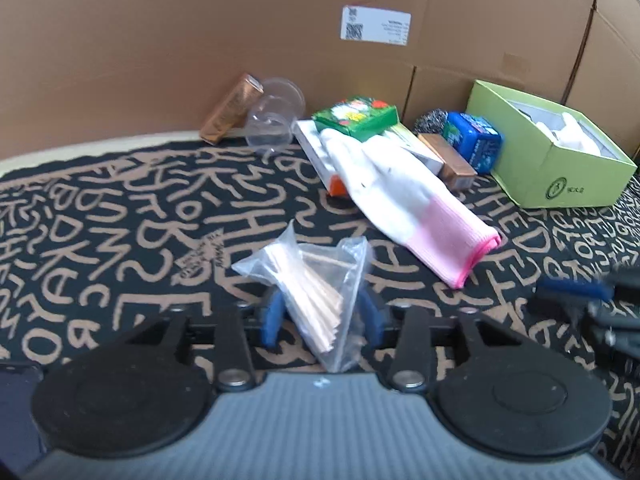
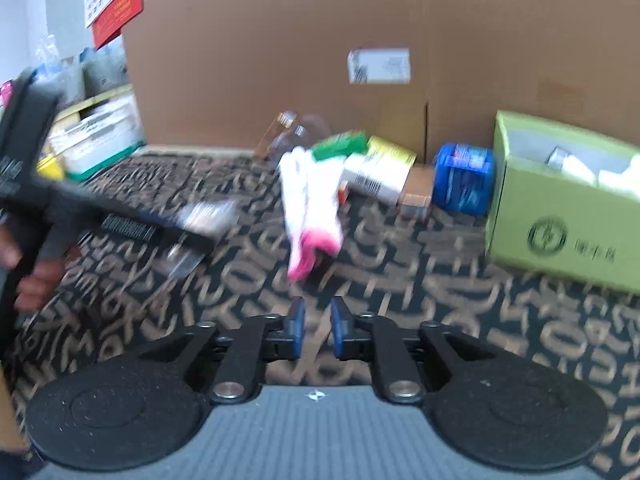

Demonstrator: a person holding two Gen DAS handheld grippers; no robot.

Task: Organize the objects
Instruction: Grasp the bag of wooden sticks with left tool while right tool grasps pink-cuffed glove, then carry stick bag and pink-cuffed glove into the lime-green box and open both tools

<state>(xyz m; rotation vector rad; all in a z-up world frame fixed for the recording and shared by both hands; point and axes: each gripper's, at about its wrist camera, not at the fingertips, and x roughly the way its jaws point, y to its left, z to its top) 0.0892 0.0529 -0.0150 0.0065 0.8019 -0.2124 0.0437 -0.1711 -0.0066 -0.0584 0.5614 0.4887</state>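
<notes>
- Our left gripper (image 1: 318,314) pinches a clear bag of wooden sticks (image 1: 310,292) above the patterned cloth (image 1: 120,216).
- Our right gripper (image 2: 317,326) is slightly parted, holding nothing, facing the white-pink glove (image 2: 310,204).

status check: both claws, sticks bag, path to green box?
Left claw shut on bag of wooden sticks. Right claw empty, narrow gap. White-pink glove lies between bag and green box.
</notes>
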